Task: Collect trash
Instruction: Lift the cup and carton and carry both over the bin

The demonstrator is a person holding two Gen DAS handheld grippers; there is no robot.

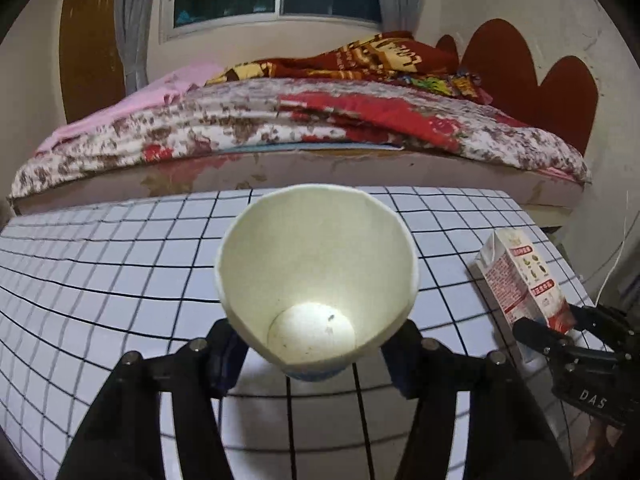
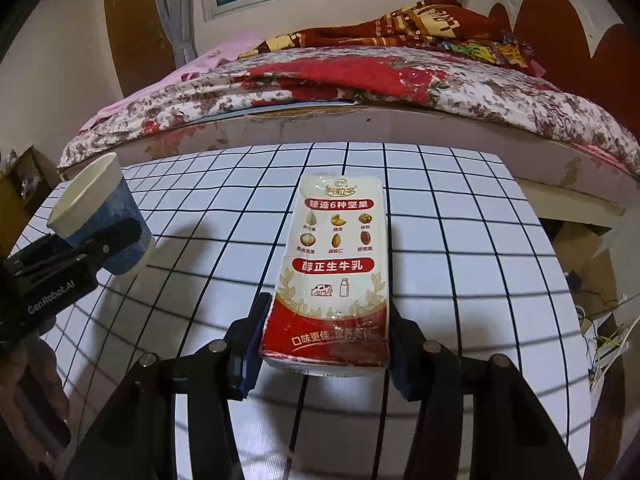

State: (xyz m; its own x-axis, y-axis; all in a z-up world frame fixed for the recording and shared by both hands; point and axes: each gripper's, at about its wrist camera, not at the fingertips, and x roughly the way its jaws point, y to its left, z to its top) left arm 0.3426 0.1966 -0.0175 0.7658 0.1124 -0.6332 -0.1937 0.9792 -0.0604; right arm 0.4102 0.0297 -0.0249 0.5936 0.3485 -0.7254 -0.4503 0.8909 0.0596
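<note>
My left gripper [image 1: 316, 354] is shut on a white paper cup [image 1: 316, 276] with a blue outside, holding it near its base with the mouth tilted toward the camera; it is empty. In the right wrist view the same cup [image 2: 100, 216] sits in the left gripper [image 2: 108, 240] at the left edge. My right gripper [image 2: 326, 344] is shut on a red and white milk carton [image 2: 338, 264], gripping its lower end above the table. In the left wrist view the carton [image 1: 520, 276] and right gripper [image 1: 560, 332] show at the right.
A table with a white cloth with black grid lines [image 2: 460, 240] lies under both grippers. A bed with floral covers [image 1: 280, 120] stands just behind it. Cardboard boxes [image 2: 588, 264] sit on the floor at the right.
</note>
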